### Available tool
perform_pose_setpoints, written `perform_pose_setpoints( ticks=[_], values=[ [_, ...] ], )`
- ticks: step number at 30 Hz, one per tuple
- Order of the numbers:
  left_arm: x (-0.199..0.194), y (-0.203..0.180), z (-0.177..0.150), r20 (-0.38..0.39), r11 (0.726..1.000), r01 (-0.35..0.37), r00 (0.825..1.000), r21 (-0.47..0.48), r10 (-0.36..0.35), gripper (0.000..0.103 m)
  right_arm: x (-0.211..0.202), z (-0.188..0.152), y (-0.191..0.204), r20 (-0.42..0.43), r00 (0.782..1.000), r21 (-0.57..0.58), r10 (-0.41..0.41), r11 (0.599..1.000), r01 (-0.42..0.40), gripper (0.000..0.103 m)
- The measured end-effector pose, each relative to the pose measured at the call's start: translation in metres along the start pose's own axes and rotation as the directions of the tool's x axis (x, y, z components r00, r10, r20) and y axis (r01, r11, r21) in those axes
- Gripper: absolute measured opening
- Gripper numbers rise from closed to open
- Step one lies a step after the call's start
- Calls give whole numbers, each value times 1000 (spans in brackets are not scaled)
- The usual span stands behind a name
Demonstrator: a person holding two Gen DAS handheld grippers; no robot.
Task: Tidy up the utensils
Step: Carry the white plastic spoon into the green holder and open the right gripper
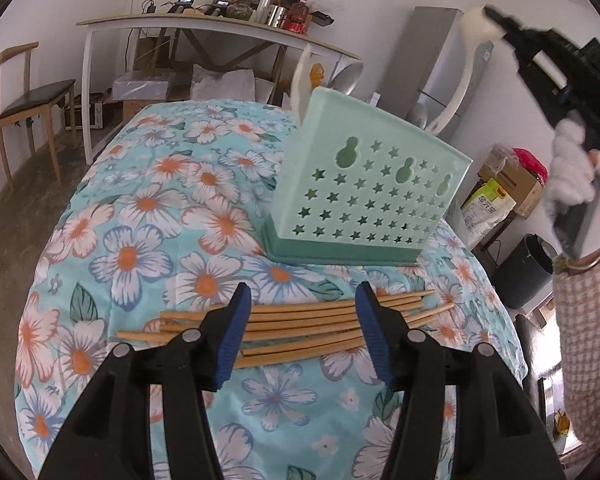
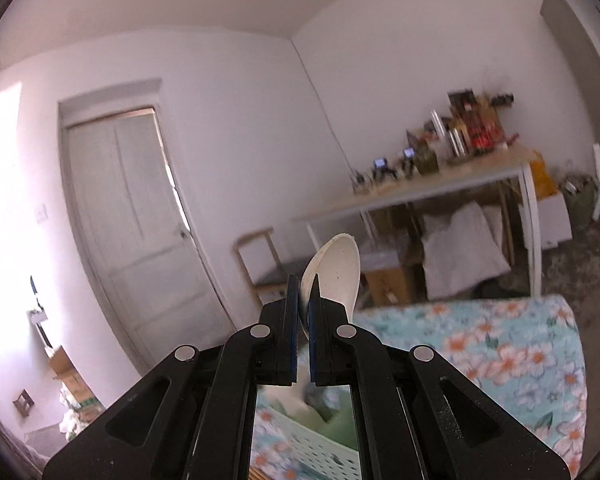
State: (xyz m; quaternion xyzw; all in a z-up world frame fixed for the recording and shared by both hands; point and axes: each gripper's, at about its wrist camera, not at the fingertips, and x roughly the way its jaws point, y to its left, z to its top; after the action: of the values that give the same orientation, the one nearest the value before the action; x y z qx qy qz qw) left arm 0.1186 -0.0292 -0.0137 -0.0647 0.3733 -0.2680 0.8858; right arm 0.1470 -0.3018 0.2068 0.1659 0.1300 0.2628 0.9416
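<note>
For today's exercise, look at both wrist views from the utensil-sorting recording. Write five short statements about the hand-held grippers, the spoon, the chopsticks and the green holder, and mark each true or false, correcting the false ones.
1. The right hand-held gripper is shut on a white spoon. True.
2. The left hand-held gripper grips a chopstick. False: its jaws stand open above the chopsticks.
3. The chopsticks lie on the floral tablecloth in front of the green utensil holder. True.
4. The green utensil holder has round holes only. False: mostly star-shaped cut-outs.
5. The holder is empty. False: white utensil handles stick out of its top.
</note>
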Motion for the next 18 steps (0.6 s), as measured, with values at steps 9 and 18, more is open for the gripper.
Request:
perform_pose_setpoints(
  ticks=[9, 18],
  values=[
    [4, 2, 0, -5, 1000, 8, 1000, -6, -8, 53, 13, -36, -17, -136, 989, 21, -66, 997, 69, 3],
    [3, 0, 2, -4, 1000, 14, 1000, -2, -14, 53, 5, -58, -16, -190, 976, 3, -108, 994, 110, 8]
  ],
)
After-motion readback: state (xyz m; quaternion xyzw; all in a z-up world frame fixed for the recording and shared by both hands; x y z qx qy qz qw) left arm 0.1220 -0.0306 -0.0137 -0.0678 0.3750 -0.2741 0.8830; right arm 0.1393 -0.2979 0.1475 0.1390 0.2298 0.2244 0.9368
